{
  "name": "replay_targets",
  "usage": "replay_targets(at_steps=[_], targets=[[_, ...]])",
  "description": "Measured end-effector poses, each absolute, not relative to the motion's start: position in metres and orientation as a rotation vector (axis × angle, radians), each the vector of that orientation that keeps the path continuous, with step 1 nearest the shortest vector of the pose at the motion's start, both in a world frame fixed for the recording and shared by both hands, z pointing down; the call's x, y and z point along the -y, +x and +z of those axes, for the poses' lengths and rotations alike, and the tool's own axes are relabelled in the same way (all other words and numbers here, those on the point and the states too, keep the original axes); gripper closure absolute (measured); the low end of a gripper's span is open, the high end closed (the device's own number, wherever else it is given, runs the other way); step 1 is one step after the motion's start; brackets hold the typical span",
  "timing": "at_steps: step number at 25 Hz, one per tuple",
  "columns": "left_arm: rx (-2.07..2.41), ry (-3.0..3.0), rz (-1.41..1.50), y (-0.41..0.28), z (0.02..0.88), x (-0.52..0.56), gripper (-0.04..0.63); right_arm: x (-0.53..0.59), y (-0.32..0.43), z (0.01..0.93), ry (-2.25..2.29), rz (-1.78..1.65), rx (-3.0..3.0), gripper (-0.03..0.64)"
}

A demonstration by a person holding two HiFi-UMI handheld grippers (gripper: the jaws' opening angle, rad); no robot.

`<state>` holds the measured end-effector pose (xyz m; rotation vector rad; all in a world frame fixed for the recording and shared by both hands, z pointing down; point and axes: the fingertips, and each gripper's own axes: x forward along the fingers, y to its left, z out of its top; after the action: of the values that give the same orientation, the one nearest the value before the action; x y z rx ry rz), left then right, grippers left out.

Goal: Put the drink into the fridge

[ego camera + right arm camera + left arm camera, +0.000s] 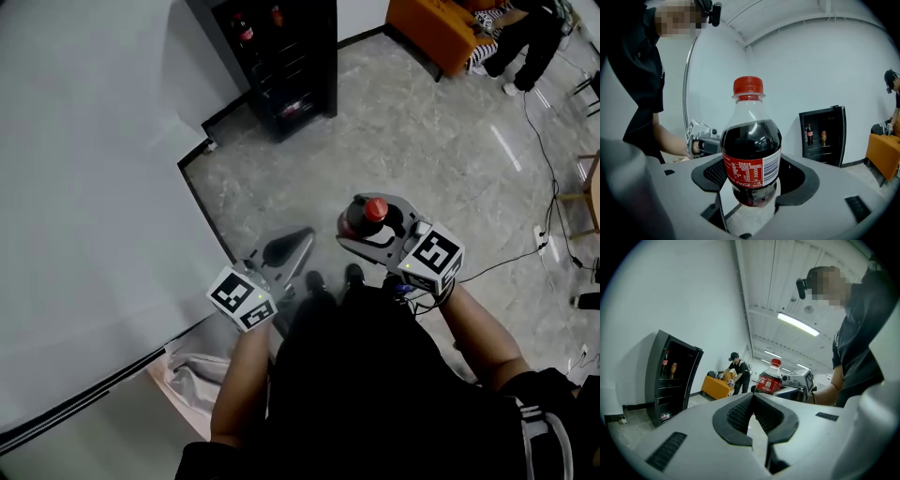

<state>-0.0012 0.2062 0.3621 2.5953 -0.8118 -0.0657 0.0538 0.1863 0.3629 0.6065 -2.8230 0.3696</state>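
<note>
A cola bottle (374, 209) with a red cap and red label stands upright in my right gripper (359, 228), whose jaws are shut wide around its dark lower body (751, 154). My left gripper (302, 236) hangs beside it to the left, shut with its tips touching (752, 395) and nothing between them. The bottle (769, 380) also shows past the left jaws. The black fridge (281, 56) stands open against the white wall, some way ahead across the floor. In the right gripper view the fridge (822, 136) holds a cola bottle (809, 134) and an orange drink (824, 136) on an upper shelf.
A white wall (94, 169) runs along the left. An orange sofa (436, 28) stands at the far right of the fridge, with a person (530, 37) bent over it. Cables (544, 187) trail over the grey stone floor on the right.
</note>
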Motion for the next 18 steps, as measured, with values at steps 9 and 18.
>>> replay_targets(at_steps=[9, 18], targets=[[0.883, 2.609, -0.028, 0.020, 0.357, -0.201, 0.583, -0.185, 0.081, 0.355, 0.627, 0.343, 2.832, 0.290], [0.936, 2.606, -0.014, 0.022, 0.361, -0.202, 0.583, -0.186, 0.082, 0.358, 0.622, 0.339, 2.833, 0.290]])
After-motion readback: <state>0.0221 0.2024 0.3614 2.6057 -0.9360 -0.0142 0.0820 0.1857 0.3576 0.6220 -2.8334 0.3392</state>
